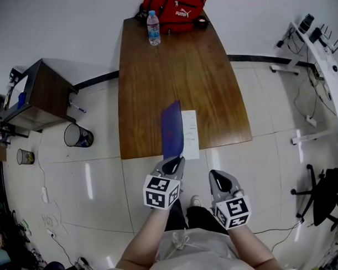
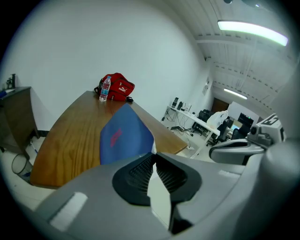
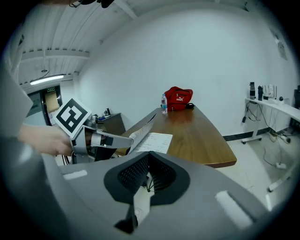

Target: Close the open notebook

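Note:
The notebook lies at the near edge of the brown table. Its blue cover stands lifted on edge, and a white written page lies flat to its right. My left gripper is shut on the cover's near edge and holds it up. My right gripper hangs just off the table's edge to the right, shut, with nothing between its pads. In the right gripper view the left gripper pinches the raised cover.
A water bottle and a red bag stand at the table's far end. A dark side cabinet and a bin are on the floor to the left. A white desk and an office chair stand on the right.

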`<act>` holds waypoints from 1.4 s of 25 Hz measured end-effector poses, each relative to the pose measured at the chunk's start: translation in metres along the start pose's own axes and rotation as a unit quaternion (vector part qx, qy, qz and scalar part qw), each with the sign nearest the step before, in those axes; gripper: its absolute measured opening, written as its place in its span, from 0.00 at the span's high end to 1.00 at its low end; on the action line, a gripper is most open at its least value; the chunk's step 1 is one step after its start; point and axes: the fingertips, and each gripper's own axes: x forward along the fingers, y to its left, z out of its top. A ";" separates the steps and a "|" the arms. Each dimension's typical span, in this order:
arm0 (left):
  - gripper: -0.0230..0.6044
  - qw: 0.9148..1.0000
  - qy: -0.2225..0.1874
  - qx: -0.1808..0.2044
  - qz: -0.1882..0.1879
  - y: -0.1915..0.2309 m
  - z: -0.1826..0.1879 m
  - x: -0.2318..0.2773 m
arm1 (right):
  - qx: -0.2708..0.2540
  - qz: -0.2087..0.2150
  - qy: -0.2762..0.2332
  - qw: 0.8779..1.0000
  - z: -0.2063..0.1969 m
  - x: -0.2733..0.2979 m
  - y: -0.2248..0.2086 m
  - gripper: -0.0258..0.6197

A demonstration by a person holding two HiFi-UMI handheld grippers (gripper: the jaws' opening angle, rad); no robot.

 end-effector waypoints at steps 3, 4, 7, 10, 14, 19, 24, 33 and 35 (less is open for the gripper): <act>0.91 1.000 0.016 0.017 0.011 -0.008 -0.011 0.027 | 0.015 -0.013 0.006 1.000 -0.012 -0.004 -0.021 0.95; 0.91 0.999 0.022 0.021 0.014 -0.010 -0.016 0.036 | 0.019 -0.017 0.007 1.000 -0.016 -0.005 -0.028 0.95; 0.90 0.998 0.044 0.030 0.024 -0.016 -0.033 0.062 | 0.031 -0.024 0.011 0.999 -0.031 -0.008 -0.047 0.95; 0.88 0.997 0.056 0.033 0.030 -0.020 -0.050 0.083 | 0.042 -0.031 0.016 0.999 -0.044 -0.010 -0.060 0.95; 0.85 0.997 0.062 0.036 0.028 -0.027 -0.060 0.101 | 0.054 -0.039 0.022 0.998 -0.056 -0.015 -0.072 0.95; 0.84 0.997 0.058 0.054 0.017 -0.049 -0.058 0.102 | 0.055 -0.045 0.023 0.997 -0.063 -0.030 -0.084 0.95; 0.84 0.998 -0.002 0.053 0.034 -0.056 -0.028 0.063 | 0.035 -0.030 0.007 0.999 -0.053 -0.041 -0.083 0.95; 0.95 0.974 -0.206 0.061 0.076 -0.078 0.062 -0.070 | -0.025 0.005 -0.033 0.999 -0.008 -0.075 -0.053 0.95; 0.95 0.966 -0.232 0.080 0.086 -0.082 0.075 -0.096 | -0.029 0.010 -0.040 0.999 -0.003 -0.080 -0.046 0.95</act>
